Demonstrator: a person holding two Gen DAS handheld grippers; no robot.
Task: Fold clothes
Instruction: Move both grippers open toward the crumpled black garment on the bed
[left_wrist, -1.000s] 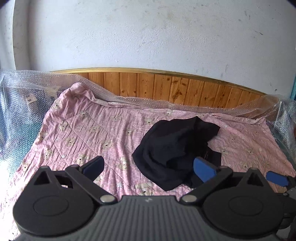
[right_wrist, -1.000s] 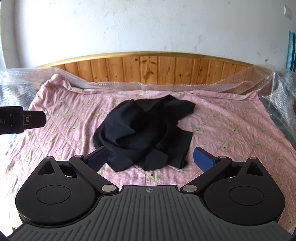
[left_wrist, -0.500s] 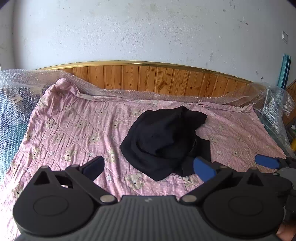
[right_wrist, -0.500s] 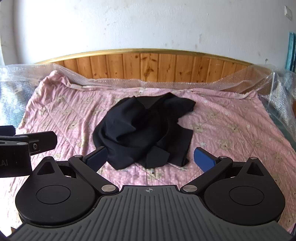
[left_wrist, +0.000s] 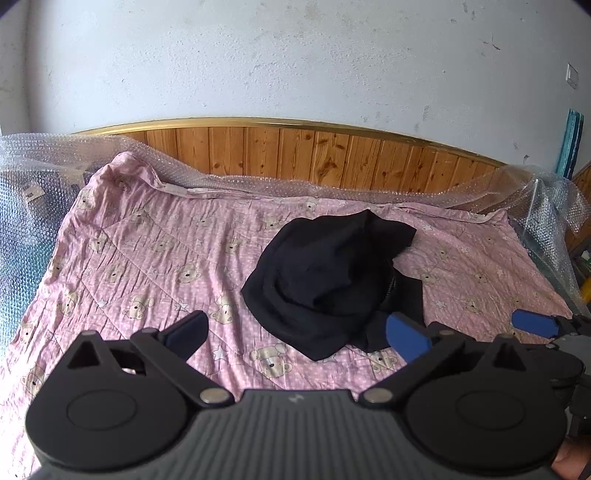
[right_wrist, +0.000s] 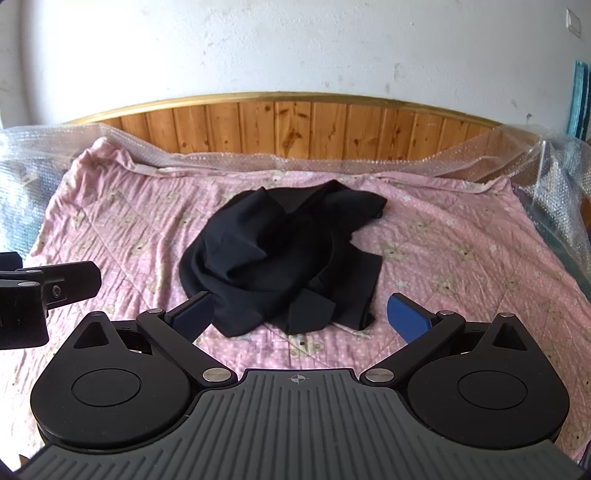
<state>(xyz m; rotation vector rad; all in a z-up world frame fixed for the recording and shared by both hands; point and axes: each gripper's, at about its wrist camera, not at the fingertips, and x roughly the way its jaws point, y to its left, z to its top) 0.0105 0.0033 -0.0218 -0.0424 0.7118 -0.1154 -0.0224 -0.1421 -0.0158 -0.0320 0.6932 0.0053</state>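
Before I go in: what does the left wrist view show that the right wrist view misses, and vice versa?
Left wrist only: the right claw's blue fingertip at the right edge and a wall switch. Right wrist only: the left claw's black fingertip at the left edge. Both: the crumpled black garment lying ungrasped on the pink bear-print sheet, the wooden headboard, and that view's own claw open.

Black left gripper (left_wrist: 297, 334), blue pads, silver pivot screws, ribbed grey body, apparently plastic

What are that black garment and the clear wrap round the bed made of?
The black garment looks like thin, matte knit fabric, since it slumps in soft folds. The clear wrap looks like bubble-wrap plastic: glossy, see-through, dotted with small bubbles. Neither is certain by sight.
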